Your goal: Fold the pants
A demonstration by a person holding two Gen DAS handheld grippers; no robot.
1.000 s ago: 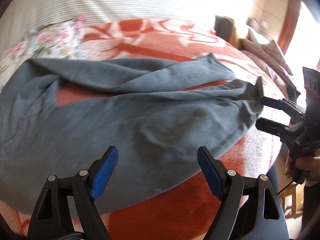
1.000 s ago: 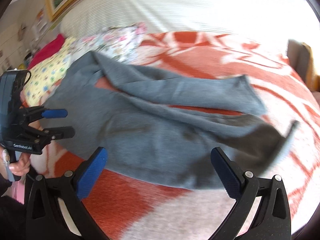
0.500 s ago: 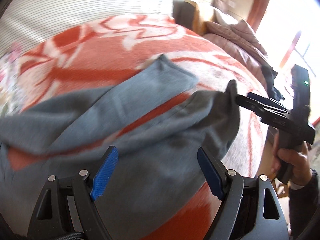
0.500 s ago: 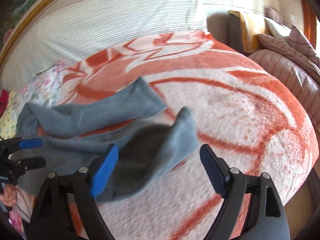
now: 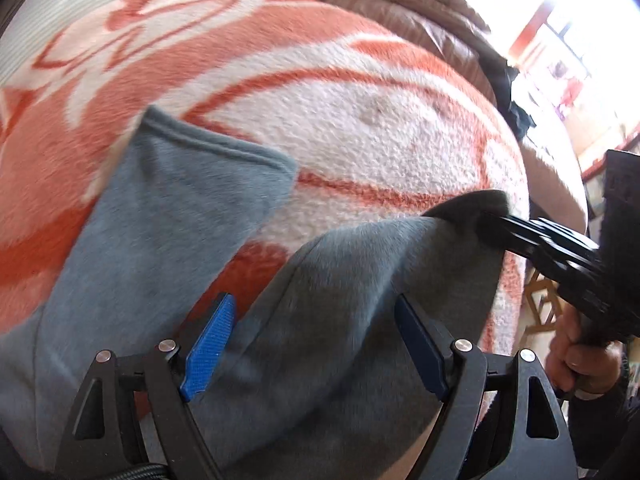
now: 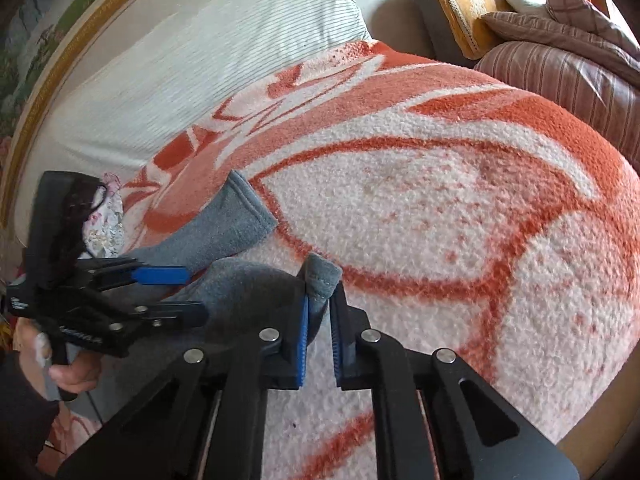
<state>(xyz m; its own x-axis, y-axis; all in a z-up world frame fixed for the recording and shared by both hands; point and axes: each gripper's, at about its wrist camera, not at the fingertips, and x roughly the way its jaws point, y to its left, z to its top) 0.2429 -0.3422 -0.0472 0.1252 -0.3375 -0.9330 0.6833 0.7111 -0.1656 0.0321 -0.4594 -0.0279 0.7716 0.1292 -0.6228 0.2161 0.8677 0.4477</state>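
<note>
Grey pants lie on an orange-and-white blanket [image 5: 380, 120]. The far leg [image 5: 180, 208] ends flat in a stitched hem. The near leg [image 5: 360, 280] rises at its end. My right gripper [image 6: 320, 300] is closing there, its blue pads pinching the hem corner [image 6: 320, 276]. In the left wrist view the right gripper [image 5: 496, 224] reaches in from the right and lifts that hem. My left gripper [image 5: 312, 304] hangs open just above the near leg, with cloth below but nothing between its pads. From the right wrist view the left gripper [image 6: 190, 292] stands open beside the same leg [image 6: 248, 284].
A striped white pillow [image 6: 200, 60] and a floral pillow [image 6: 104, 220] lie at the head of the bed. Brown striped cushions [image 6: 560, 72] sit past the far edge. A hand [image 5: 580, 356] holds the right gripper's handle. Bare blanket [image 6: 440, 200] spreads beyond the hems.
Both grippers swept along the pants to the leg ends. The right jaws went from wide open to pinched on the near leg's hem. The left gripper stayed open.
</note>
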